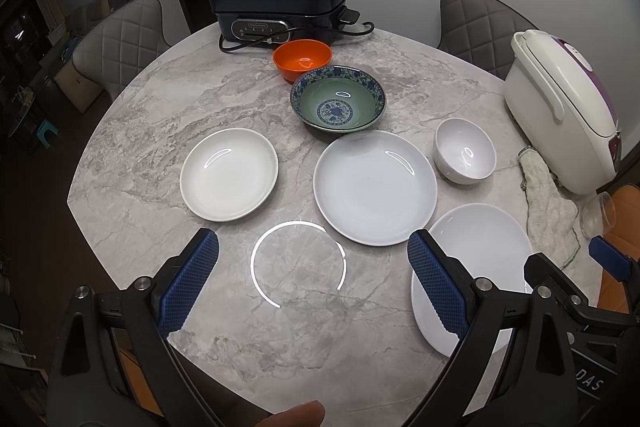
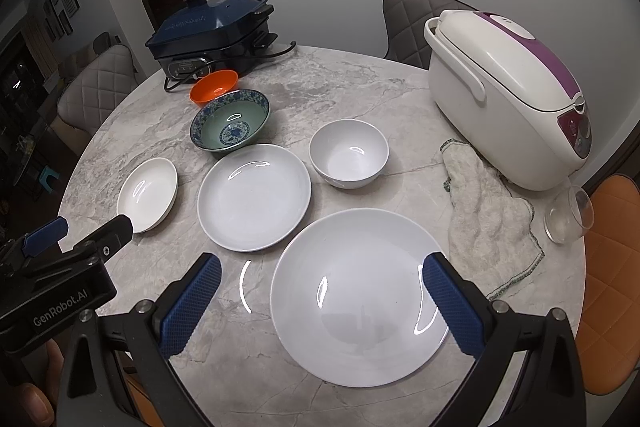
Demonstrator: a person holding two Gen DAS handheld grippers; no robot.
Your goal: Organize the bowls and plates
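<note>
White large plate half hidden behind left tongs.

Each hand-held gripper, left and right, is built of black plastic arms fastened with silver screws, and its fingers are faced with blue textured pads. "GenRobot.AI" is printed in white on the left body.

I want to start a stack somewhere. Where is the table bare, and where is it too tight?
Bare marble lies between the small white plate and the blue cooker, and at the near edge under the open left tongs. It is tight around the patterned bowl, orange bowl and middle plate.
</note>
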